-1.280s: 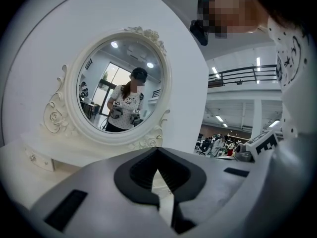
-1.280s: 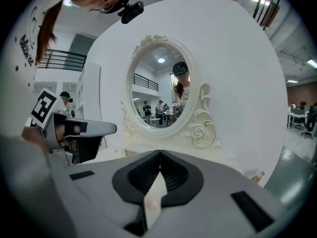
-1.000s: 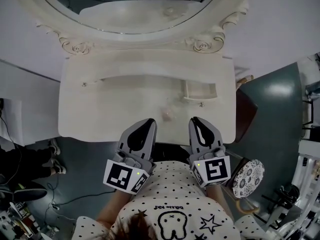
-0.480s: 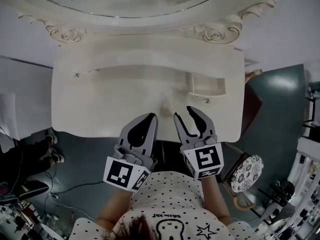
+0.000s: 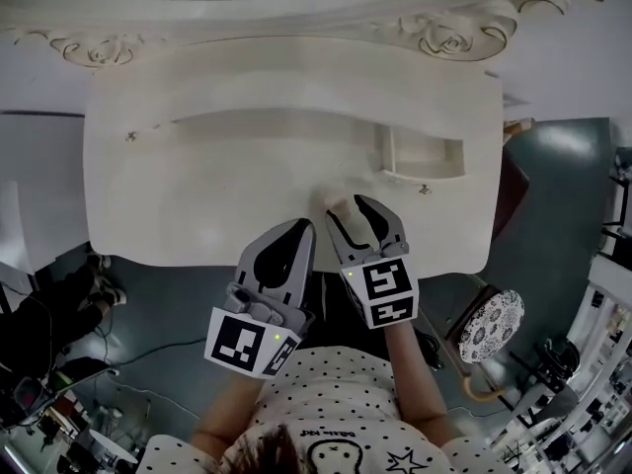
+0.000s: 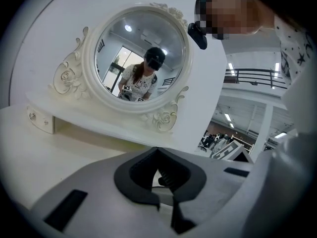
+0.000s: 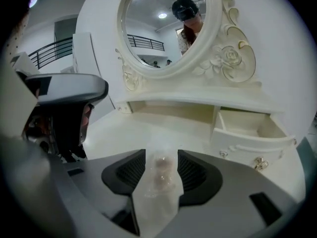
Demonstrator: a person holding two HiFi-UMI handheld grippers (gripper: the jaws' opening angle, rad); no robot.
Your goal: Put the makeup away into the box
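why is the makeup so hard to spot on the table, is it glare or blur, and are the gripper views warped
Head view: flat, bright light washes out the white dressing table, so the pale makeup item barely stands out. Right gripper view: fisheye bend and dark corners; the item is soft, close to the lens. Left gripper view: same bend, mirror sharp.

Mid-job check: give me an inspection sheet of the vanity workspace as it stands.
Surface: white vanity top, carved trim at the back.
Job's things: clear-wrapped makeup item near the front edge; open drawer at the right, no contents visible.
Clutter: nothing seen.
Grippers: right gripper open, its jaws have just been opening, with the makeup item between them and not gripped; left gripper shut, empty, over the front edge.
Cables: cable on the floor at the left.
Surroundings: oval mirror behind; patterned round stool at the right.
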